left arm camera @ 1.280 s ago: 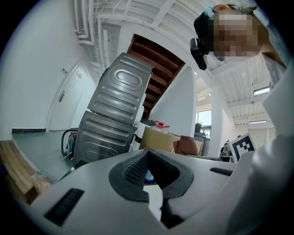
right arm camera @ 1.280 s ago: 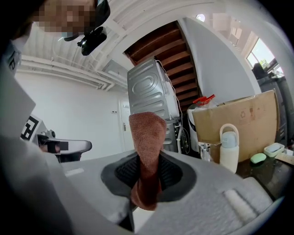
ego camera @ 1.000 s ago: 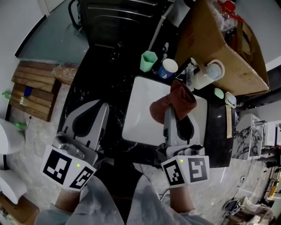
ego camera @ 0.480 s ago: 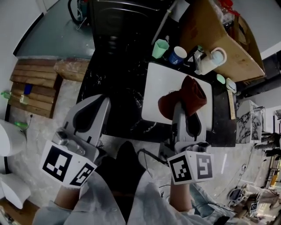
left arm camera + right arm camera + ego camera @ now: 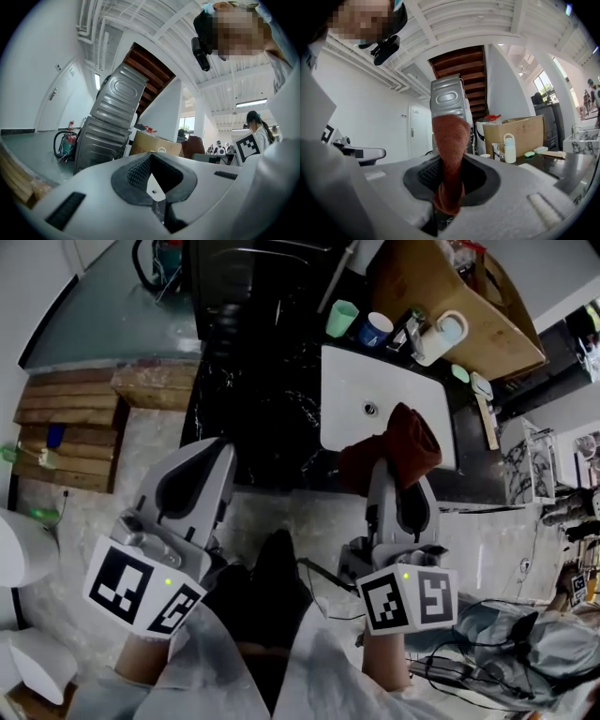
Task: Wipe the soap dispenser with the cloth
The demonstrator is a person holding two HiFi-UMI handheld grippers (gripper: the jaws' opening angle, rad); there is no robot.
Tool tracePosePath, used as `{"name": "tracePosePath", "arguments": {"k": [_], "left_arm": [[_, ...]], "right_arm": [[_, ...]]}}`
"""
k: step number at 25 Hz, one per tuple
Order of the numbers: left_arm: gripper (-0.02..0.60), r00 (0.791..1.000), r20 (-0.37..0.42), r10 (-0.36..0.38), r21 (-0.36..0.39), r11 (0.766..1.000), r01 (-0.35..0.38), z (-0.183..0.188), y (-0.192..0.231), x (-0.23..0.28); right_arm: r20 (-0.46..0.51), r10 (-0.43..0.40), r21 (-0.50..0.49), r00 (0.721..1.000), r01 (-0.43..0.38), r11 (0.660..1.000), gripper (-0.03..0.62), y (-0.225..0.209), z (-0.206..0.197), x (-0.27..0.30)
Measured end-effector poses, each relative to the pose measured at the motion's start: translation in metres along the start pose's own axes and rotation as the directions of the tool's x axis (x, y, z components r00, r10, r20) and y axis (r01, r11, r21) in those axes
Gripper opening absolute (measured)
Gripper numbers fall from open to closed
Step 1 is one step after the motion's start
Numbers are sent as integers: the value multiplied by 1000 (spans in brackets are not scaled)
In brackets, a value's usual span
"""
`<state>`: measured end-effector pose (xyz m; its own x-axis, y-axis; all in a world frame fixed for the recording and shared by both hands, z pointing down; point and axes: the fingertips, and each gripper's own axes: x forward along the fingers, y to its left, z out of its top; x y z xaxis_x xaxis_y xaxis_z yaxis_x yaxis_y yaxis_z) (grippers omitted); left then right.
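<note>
The white soap dispenser (image 5: 437,337) stands at the far right corner of the white sink (image 5: 354,390), next to the faucet; the right gripper view also shows the dispenser (image 5: 509,149), small and far off. My right gripper (image 5: 388,468) is shut on a rust-red cloth (image 5: 409,441), which bunches above the sink's near edge, well short of the dispenser. From between the jaws the cloth (image 5: 451,145) stands straight up. At the left, over the floor, my left gripper (image 5: 221,450) is shut with nothing in it, its pads (image 5: 138,170) meeting.
A green cup (image 5: 341,317) and a blue cup (image 5: 376,328) stand behind the sink on the black counter (image 5: 253,399). A cardboard box (image 5: 450,287) sits behind the dispenser, a green soap bar (image 5: 459,374) to its right. A grey washing machine (image 5: 253,273) is at the back, wooden pallets (image 5: 66,437) to the left.
Both grippers and the view have drawn back from the sink, so the dispenser now lies farther from the cloth. The cloth stays gripped in the right gripper.
</note>
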<state>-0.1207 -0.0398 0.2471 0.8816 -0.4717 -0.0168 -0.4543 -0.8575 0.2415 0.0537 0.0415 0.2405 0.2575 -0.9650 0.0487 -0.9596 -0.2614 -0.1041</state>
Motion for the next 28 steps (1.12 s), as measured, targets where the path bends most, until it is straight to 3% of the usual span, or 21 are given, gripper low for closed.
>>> {"name": "tracePosePath", "arguments": {"k": [8,18,28], "left_arm": [[3,999,4,-32,-5,999,32,5,-4,-44],[3,999,-8,-32,-33,999,31,16,-2,-47],[3,999,23,30,-37,999,-29,18,-14,-43]], "right_arm": [[8,-46,0,999,46,999,77,27,-2,-47],[-20,-34,-30,999,34,999,77,37,1,-45],[-22,62,-40,998,-63,997,77,28,2,-42]]}}
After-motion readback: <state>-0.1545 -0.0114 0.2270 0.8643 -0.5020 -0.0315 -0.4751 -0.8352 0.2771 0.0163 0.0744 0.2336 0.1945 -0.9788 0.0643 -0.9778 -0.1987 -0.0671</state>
